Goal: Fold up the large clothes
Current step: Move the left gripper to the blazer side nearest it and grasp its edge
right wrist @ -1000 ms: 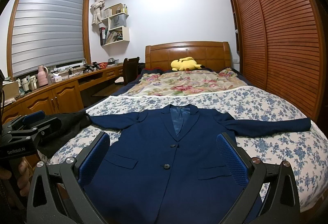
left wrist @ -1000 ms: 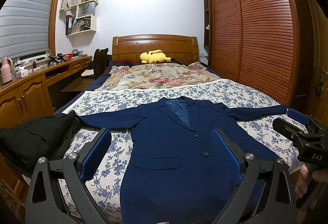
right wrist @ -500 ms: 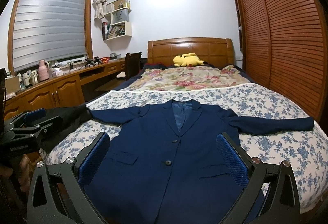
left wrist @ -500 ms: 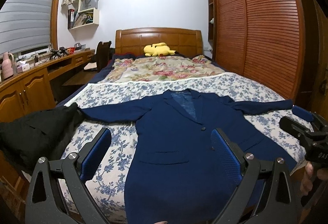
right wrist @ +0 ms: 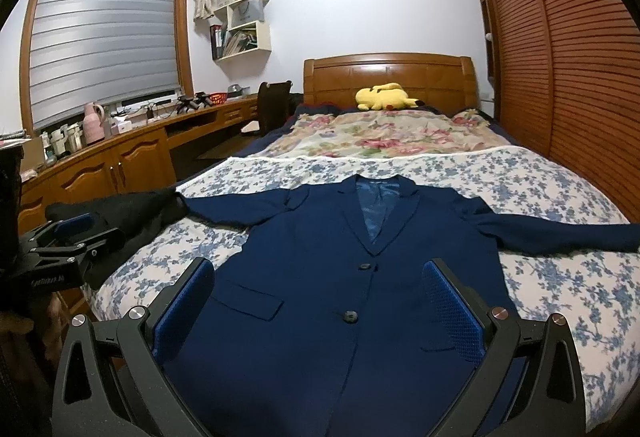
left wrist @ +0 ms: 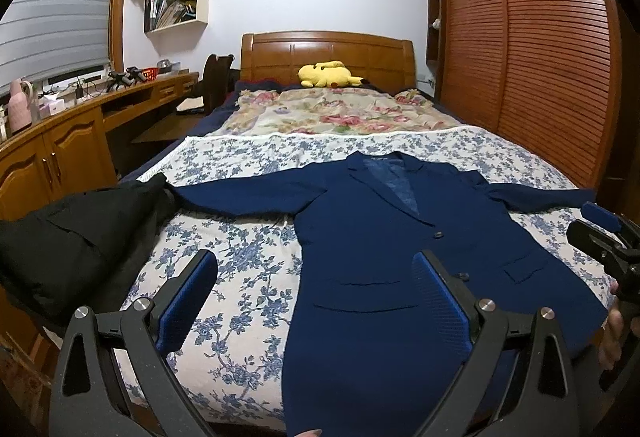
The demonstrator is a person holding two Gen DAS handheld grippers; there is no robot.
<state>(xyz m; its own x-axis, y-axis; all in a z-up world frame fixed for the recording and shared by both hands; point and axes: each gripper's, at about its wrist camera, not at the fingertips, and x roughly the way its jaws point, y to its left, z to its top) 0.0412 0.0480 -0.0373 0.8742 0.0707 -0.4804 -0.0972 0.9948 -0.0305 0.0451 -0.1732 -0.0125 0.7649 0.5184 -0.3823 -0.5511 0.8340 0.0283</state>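
A big bed (left wrist: 248, 297) with a blue flower sheet fills the room. A navy jacket (right wrist: 320, 297) lies flat on it, front up, both sleeves spread out. A black coat (left wrist: 72, 237) sits at the bed's left edge, touching one sleeve. A yellow plush toy (right wrist: 386, 97) rests by the wooden headboard (right wrist: 390, 75). Brown slatted closet doors (right wrist: 580, 57) stand on the right. The left gripper (left wrist: 316, 301) and right gripper (right wrist: 320, 303) both hold their fingers wide with nothing in them. The writing on the tools is too blurry to read.

Matt navy cloth jacket (right wrist: 320, 277), floral cotton-look bedspread (right wrist: 560, 277), glossy wooden headboard (right wrist: 388, 73), slatted wooden wardrobe doors (right wrist: 580, 77)
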